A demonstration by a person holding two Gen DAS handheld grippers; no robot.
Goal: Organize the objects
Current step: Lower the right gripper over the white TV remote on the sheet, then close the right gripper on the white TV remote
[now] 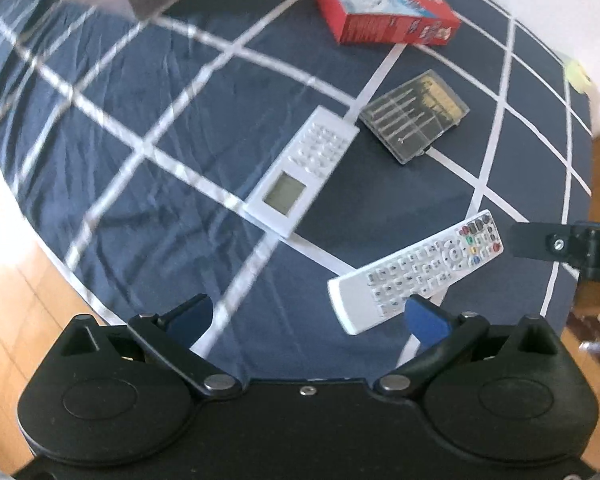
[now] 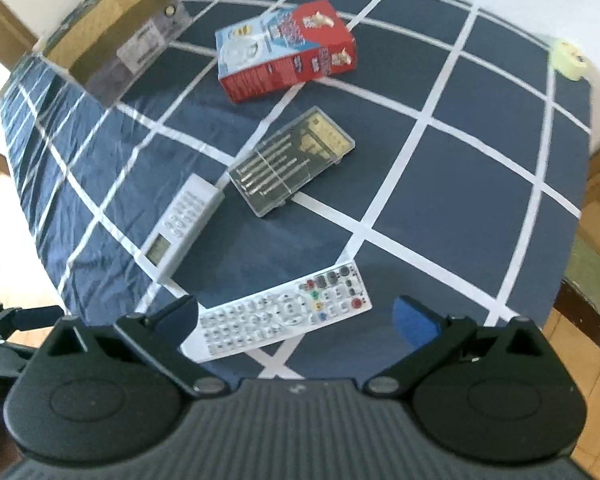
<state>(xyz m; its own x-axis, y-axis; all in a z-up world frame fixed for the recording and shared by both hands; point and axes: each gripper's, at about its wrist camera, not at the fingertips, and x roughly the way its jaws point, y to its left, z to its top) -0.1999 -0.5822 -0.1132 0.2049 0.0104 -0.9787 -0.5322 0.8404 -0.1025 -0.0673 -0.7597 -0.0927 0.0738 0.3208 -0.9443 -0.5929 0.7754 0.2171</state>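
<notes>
A clear case point(image 2: 292, 162) of drill bits lies on the checked table point(image 2: 480, 184) well ahead of both wide-open, empty jaws, a white remote point(image 2: 284, 314) just before the right gripper point(image 2: 296, 320).

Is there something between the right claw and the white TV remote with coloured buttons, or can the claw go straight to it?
Nothing visible stands in the way. The right claw is open, and the TV remote lies flat on the checked cloth just ahead of it. The calculator and the clear bit case lie farther away, beyond the remote.
</notes>
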